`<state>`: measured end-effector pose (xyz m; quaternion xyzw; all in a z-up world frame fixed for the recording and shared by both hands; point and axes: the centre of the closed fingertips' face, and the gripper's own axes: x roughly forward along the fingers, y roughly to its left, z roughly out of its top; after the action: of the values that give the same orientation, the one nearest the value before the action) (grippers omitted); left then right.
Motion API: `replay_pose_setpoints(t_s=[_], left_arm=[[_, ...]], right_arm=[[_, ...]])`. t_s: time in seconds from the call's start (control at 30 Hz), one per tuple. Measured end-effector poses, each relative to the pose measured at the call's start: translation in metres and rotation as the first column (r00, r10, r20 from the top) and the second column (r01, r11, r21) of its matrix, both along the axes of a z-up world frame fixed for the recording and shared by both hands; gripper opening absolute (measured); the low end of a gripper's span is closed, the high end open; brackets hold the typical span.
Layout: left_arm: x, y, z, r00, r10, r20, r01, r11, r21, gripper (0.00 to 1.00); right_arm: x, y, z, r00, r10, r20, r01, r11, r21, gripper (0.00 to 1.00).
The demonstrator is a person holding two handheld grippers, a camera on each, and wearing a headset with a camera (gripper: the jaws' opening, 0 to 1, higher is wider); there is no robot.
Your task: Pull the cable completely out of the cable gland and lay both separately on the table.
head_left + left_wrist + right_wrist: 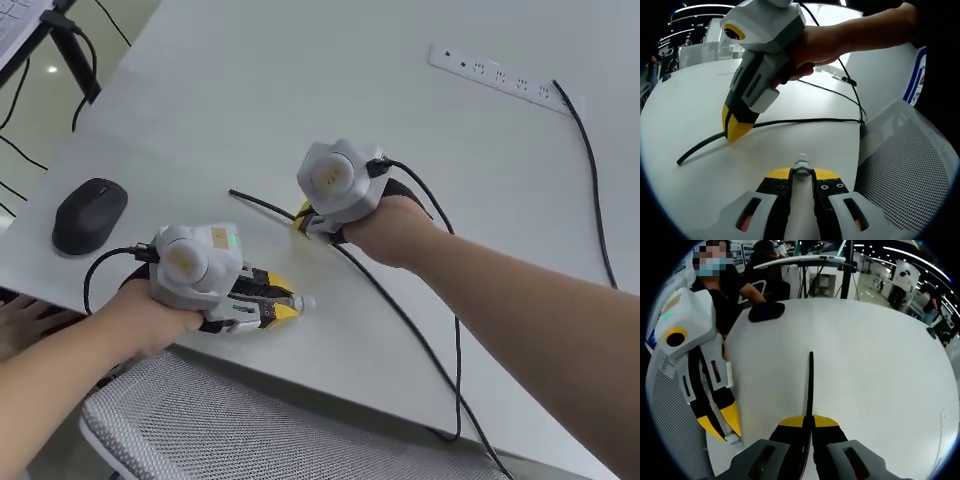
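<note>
My left gripper (287, 305) is near the table's front edge, shut on a small pale cable gland (303, 302). In the left gripper view the gland (801, 163) sticks out between the yellow tips of that gripper (801, 173). A black cable (400, 315) lies across the white table, separate from the gland. My right gripper (303, 218) is shut on it close to its free end (234, 193). In the right gripper view the cable (810, 382) runs straight ahead out of the shut gripper (808, 419), and the gland (734, 440) sits apart at the lower left.
A black mouse (88, 213) rests at the table's left. A white power strip (495, 75) with its own black lead (595, 180) lies at the far right. A grey mesh chair (230, 430) stands below the front edge. A person (740, 290) sits across the table.
</note>
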<state>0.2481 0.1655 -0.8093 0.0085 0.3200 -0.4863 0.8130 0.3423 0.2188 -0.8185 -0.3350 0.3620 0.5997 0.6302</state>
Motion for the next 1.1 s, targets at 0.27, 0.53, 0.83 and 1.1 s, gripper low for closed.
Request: replay_pose_setpoints(t_s=[0.27,0.53,0.83,1.1], left_arm=[[0.000,0.000,0.000,1.000,0.002,-0.005,-0.002,1.000,0.002,0.16],[-0.001,0.001,0.000,1.000,-0.005,0.007,0.005,1.000,0.011,0.16],[0.000,0.001,0.000,1.000,0.005,0.009,-0.005,1.000,0.010,0.19],[0.001,0.000,0.000,1.000,0.010,0.009,-0.010,1.000,0.015,0.23]], right_arm=[[0.001,0.001,-0.002,1.000,0.003,0.004,-0.003,1.000,-0.005,0.00],[0.002,0.001,-0.002,1.000,-0.004,0.014,0.004,1.000,-0.005,0.01],[0.004,0.002,0.001,0.999,-0.030,0.019,0.030,1.000,0.006,0.08],[0.005,-0.001,0.020,0.997,-0.070,0.013,0.069,0.996,0.059,0.16]])
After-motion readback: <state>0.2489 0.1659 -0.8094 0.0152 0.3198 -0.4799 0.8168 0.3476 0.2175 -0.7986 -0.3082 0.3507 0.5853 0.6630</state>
